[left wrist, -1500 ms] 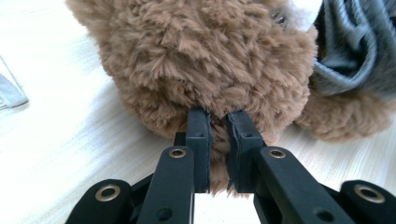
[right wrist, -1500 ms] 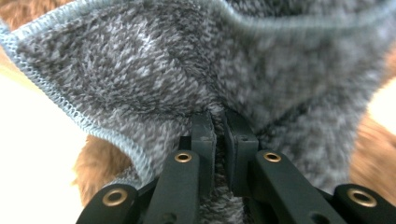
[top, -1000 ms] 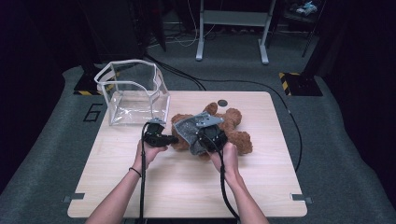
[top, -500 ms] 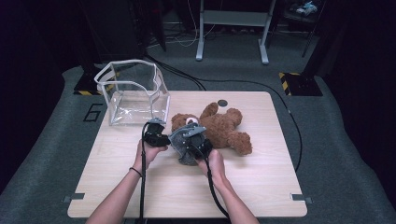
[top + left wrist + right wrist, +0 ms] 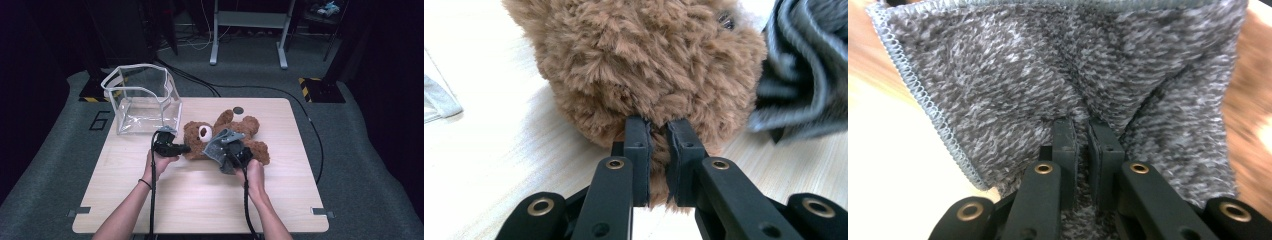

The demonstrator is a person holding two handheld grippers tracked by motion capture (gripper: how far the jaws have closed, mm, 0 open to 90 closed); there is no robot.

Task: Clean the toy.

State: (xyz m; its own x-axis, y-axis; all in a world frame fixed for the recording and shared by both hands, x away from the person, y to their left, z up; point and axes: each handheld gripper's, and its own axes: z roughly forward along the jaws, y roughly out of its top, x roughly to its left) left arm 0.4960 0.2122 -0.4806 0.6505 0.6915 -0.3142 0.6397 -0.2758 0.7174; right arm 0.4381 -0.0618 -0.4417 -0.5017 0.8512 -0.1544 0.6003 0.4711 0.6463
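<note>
Starting at the left of the high view, I see a clear soft-plastic box with white-trimmed edges (image 5: 143, 100) standing open-topped on the far left corner of the pale wooden desk (image 5: 200, 200). A strip of it shows at the left edge of the left gripper view (image 5: 436, 97).

Just in front of that box sits my left gripper (image 5: 176, 148), held level and pointing right at the head of the fluffy brown teddy bear (image 5: 227, 132). In the left gripper view the two black jaws are drawn close together with a tuft of the bear's brown fur (image 5: 644, 65) pinched between the pads, so I read the left gripper (image 5: 658, 127) as clamped on the bear.

The bear lies on its back near the middle of the desk, its head toward the left and its legs spreading to the right. Its white muzzle faces up.

Over the bear's belly hangs a grey knitted cloth with a stitched light edge (image 5: 216, 146), bunched under my right gripper (image 5: 235, 154). In the right gripper view the jaws stand nearly together with the grey cloth (image 5: 1048, 75) caught between them, and the cloth spreads wide above the right gripper (image 5: 1082, 127), so it is clamped on the cloth. The bear's brown fur shows blurred at the right edge of that view.

Beyond the bear, near the far edge of the desk, lies a small dark round disc (image 5: 238, 110), apart from everything else.
</note>
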